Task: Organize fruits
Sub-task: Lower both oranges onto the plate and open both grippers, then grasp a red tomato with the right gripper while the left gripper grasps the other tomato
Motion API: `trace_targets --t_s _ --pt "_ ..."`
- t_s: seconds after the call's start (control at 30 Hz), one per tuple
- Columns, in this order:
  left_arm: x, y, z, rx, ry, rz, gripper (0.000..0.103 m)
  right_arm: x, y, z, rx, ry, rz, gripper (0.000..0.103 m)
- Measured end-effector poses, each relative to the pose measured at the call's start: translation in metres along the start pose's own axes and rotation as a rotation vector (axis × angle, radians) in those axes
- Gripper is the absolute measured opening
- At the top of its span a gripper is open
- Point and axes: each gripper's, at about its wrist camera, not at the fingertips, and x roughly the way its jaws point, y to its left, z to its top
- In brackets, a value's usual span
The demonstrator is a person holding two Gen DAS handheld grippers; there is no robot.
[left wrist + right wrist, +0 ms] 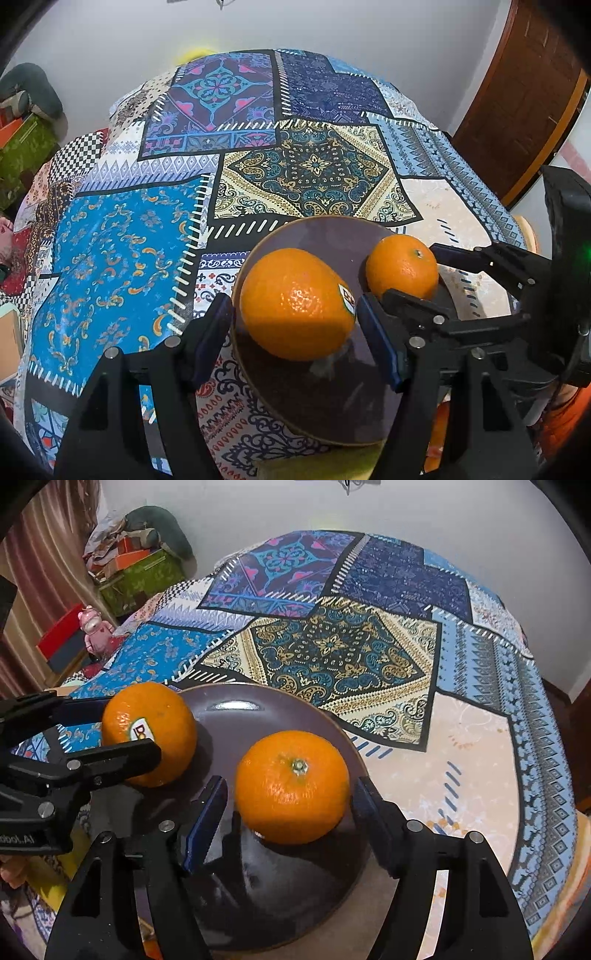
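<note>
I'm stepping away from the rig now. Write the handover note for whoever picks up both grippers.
Left gripper: jaws straddle the stickered orange; gaps at both pads, so no grip.
Right gripper: jaws straddle the stem-up orange; small gaps at both pads, no firm grip.
Both oranges sit apart on the dark plate, which rests on the patchwork tablecloth.
Done: both oranges are on the plate.
Left: back both grippers away. No other fruit is clearly visible; check the table before stopping.
</note>
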Motion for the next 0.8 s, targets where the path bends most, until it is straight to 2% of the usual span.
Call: trace_targets --t_s 0.27,0.43,0.8 --pt "-0.043 -0.006 -0.011 0.03 -0.072 0.024 0.07 -0.034 0.006 -0.006 0.008 -0.058 -0.014 0.068" --pt "-0.075 -0.011 -0.021 0.044 -0.113 0.034 0.07 -0.069 0.009 -0.013 0.011 -0.114 -0.022 0.071" --pt "-0.133 -0.03 -0.056 0.058 -0.175 0.028 0.071 -0.133 0.019 -0.05 0.027 -0.204 -0.041 0.076"
